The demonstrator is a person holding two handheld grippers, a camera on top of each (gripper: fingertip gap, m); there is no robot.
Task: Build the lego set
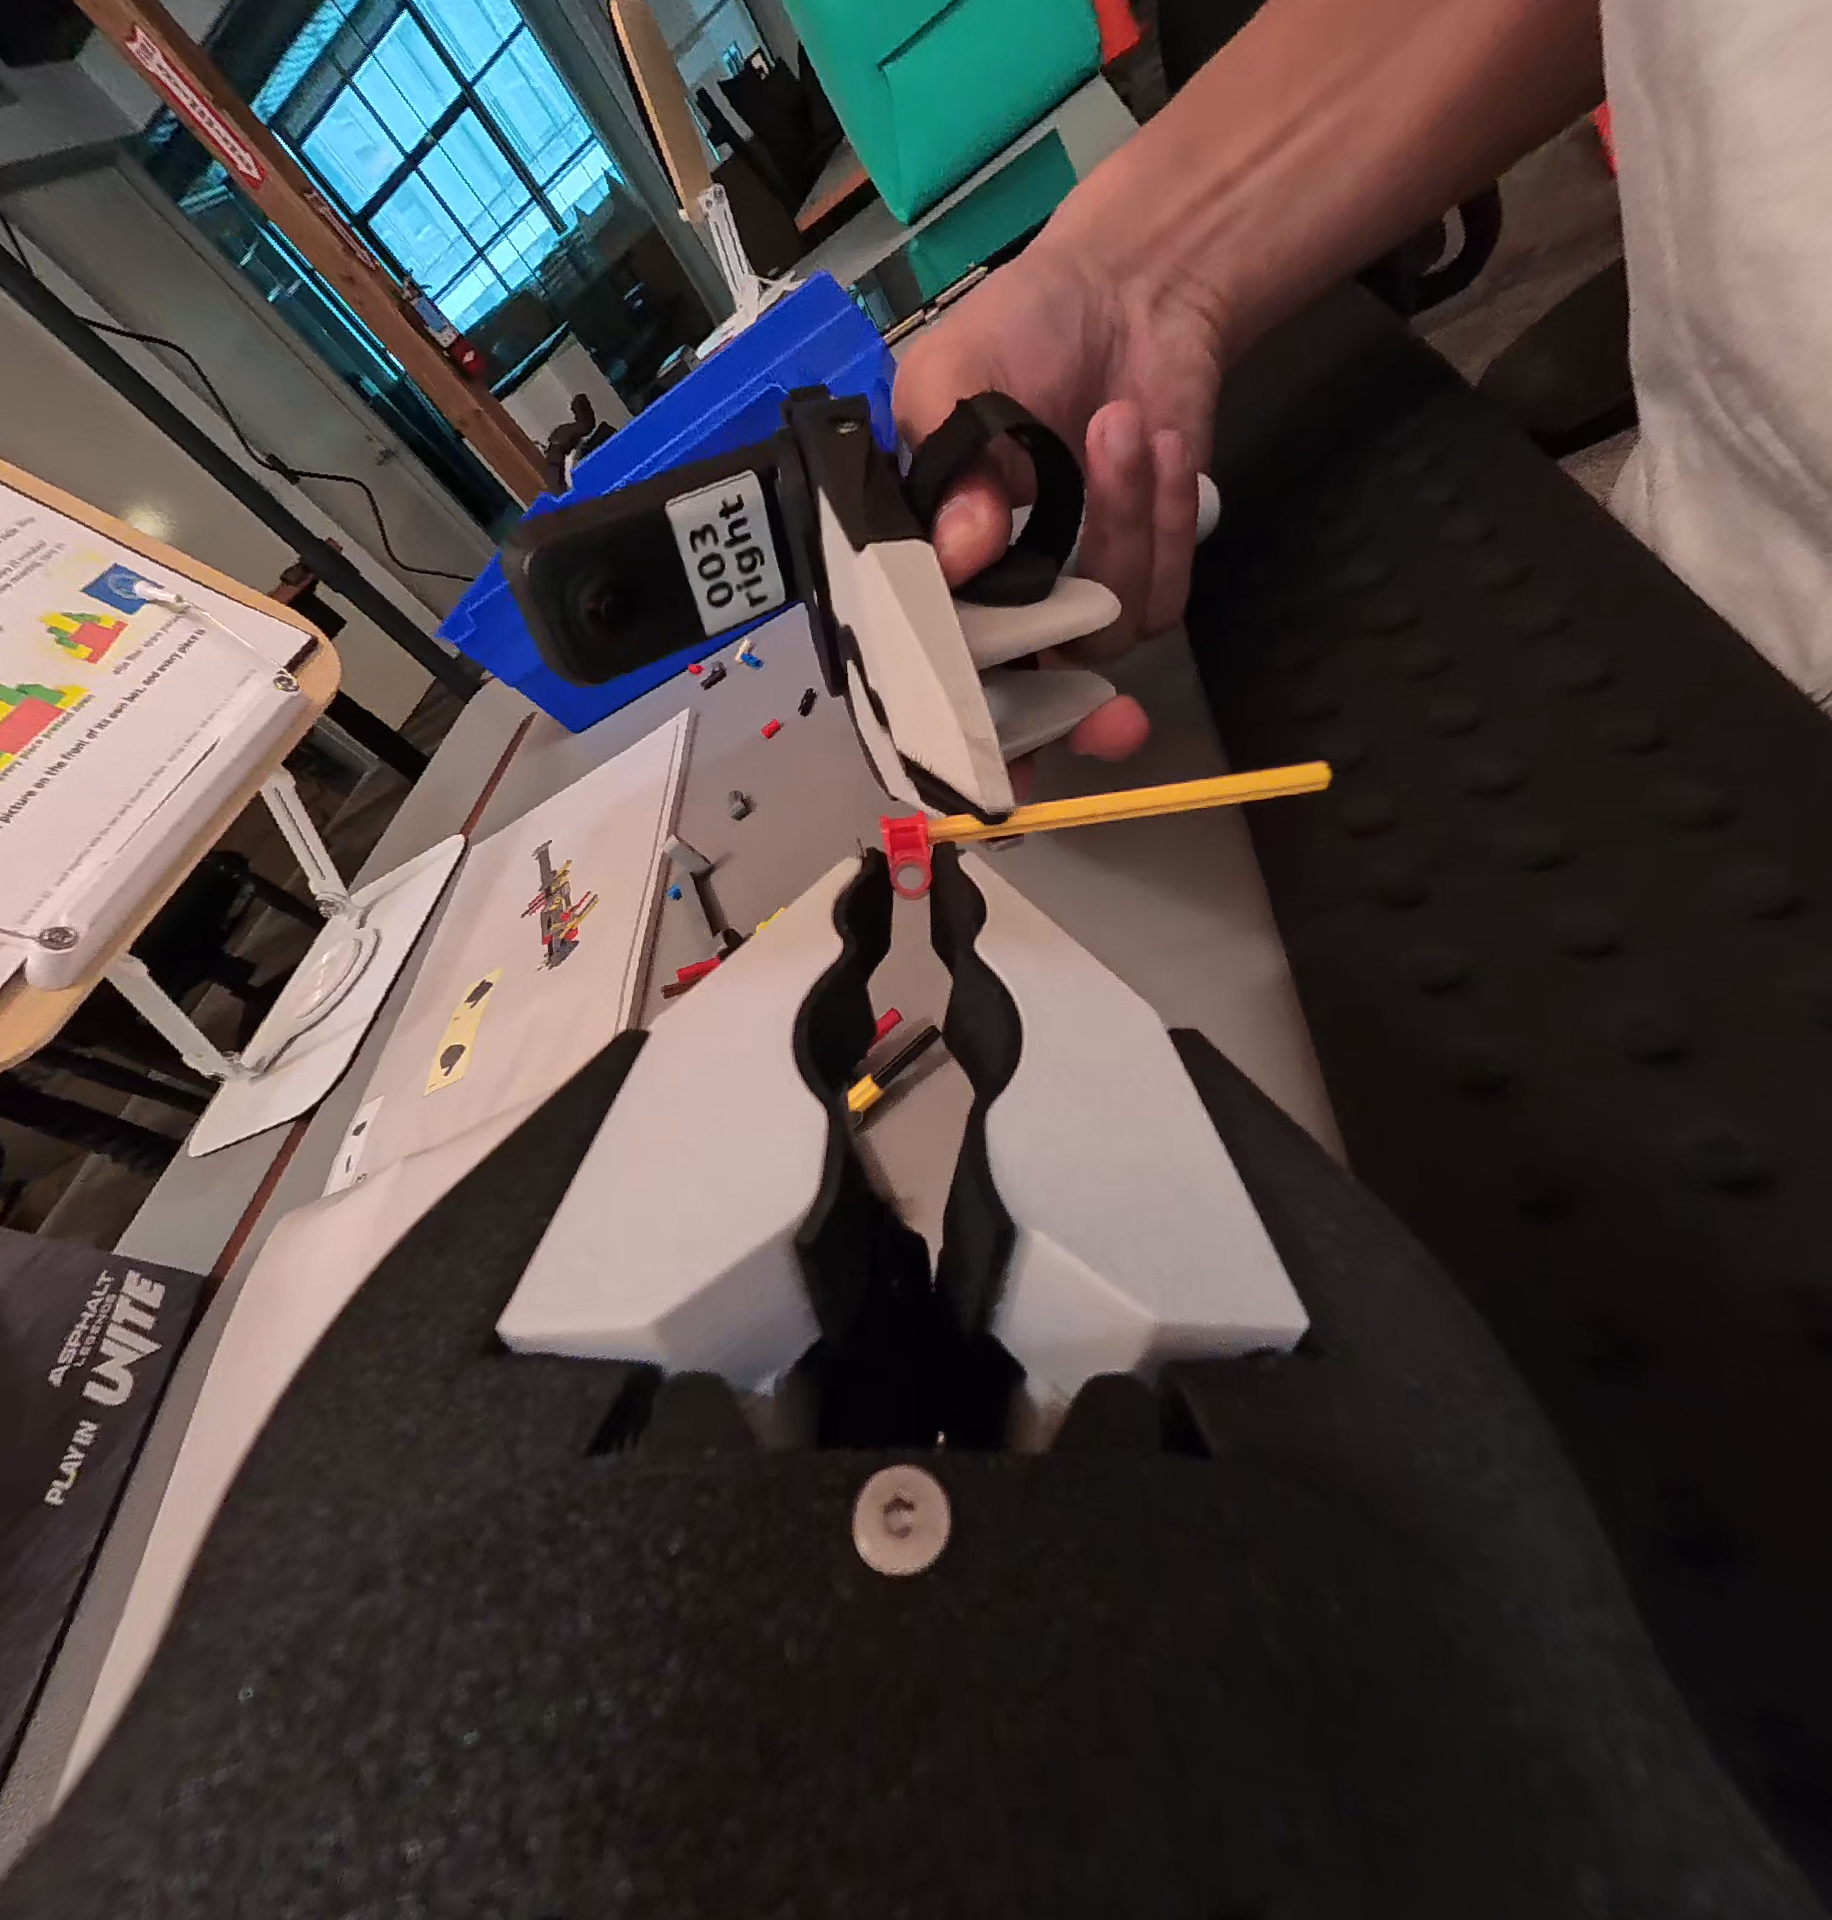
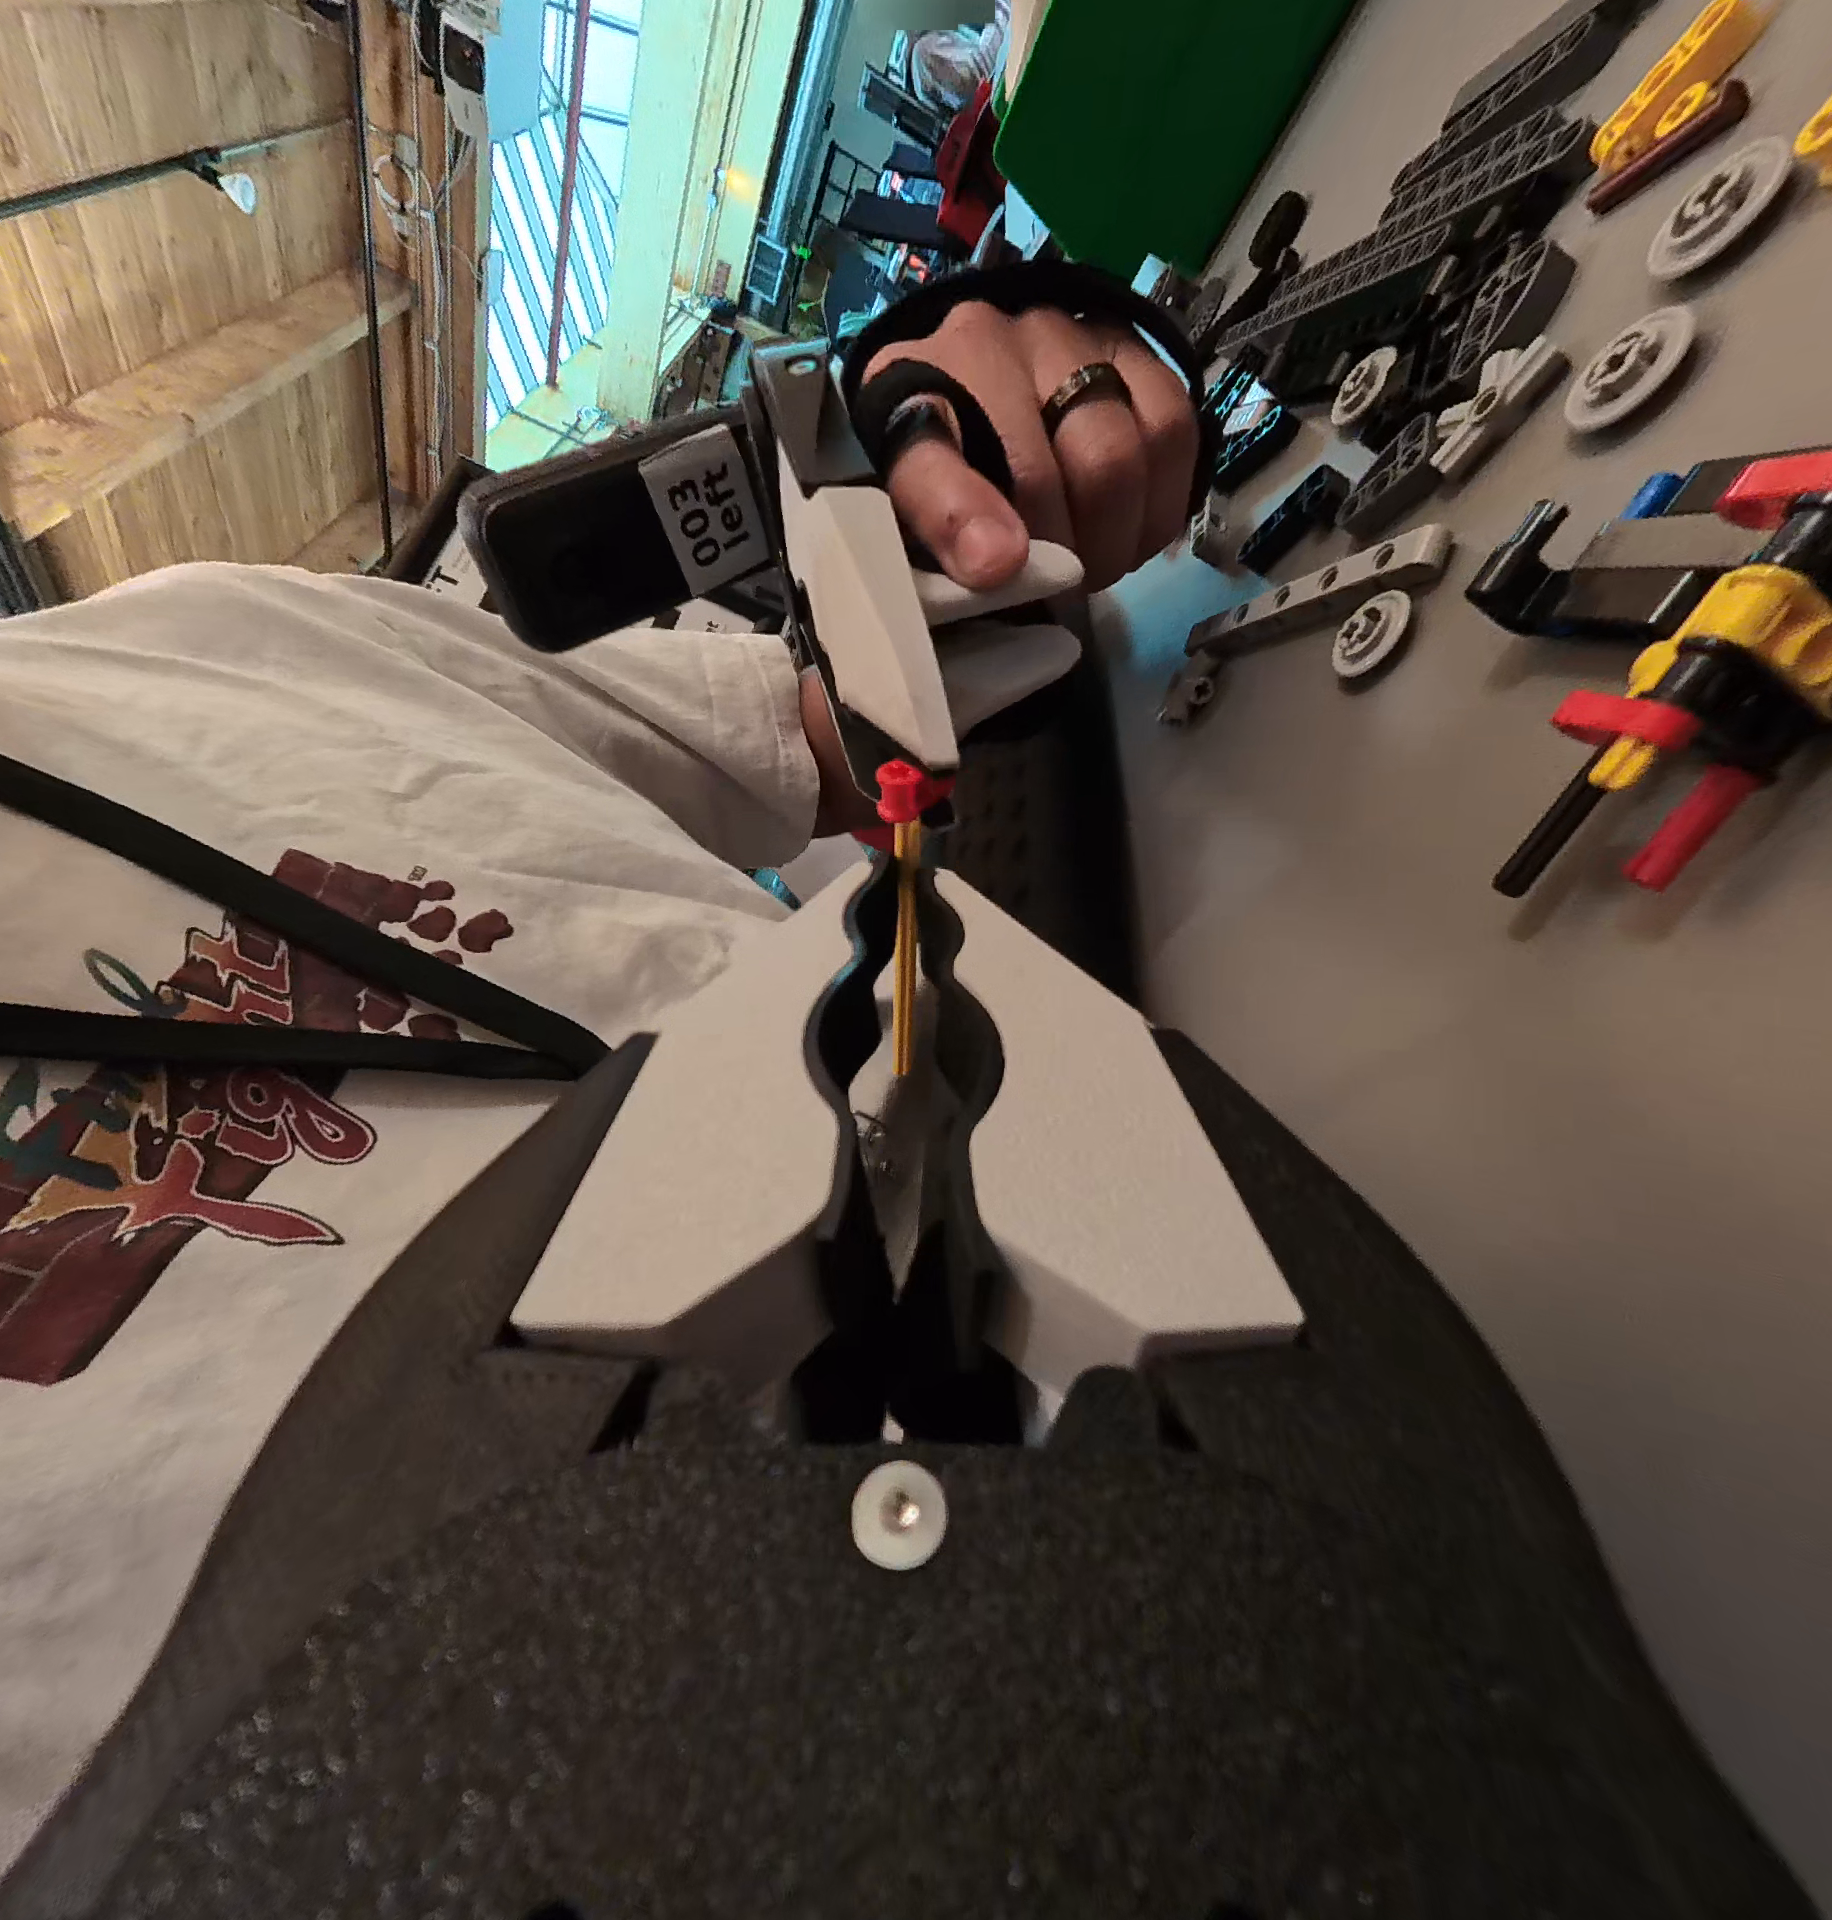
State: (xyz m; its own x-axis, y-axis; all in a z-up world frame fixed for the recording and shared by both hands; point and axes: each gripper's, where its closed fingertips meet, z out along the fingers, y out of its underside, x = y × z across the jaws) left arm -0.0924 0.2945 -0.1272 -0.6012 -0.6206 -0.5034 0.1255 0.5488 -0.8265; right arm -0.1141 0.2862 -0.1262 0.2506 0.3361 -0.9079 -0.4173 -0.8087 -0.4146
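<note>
My left gripper (image 1: 907, 871) is shut on a small red connector (image 1: 906, 844) at its fingertips. My right gripper (image 2: 896, 888) is shut on a thin yellow axle (image 2: 904, 956) that runs along between its fingers. In the left wrist view the right gripper (image 1: 969, 805) comes in from above and pinches the yellow axle (image 1: 1130, 802), whose left end meets the red connector. In the right wrist view the left gripper (image 2: 922, 777) holds the red connector (image 2: 899, 788) on the far end of the axle. Both are held in the air above the table edge.
The grey table (image 2: 1359, 1039) holds a black beam model (image 2: 1411, 260), grey discs (image 2: 1629, 369) and a yellow, red and black sub-assembly (image 2: 1743, 644). A blue bin (image 1: 683, 499), an instruction booklet (image 1: 548, 935), an instruction sheet on a stand (image 1: 112, 707) and loose pieces (image 1: 740, 802) lie farther off. A black chair (image 1: 1514, 831) is at the right. My two grippers' fingertips are within a few centimetres of each other.
</note>
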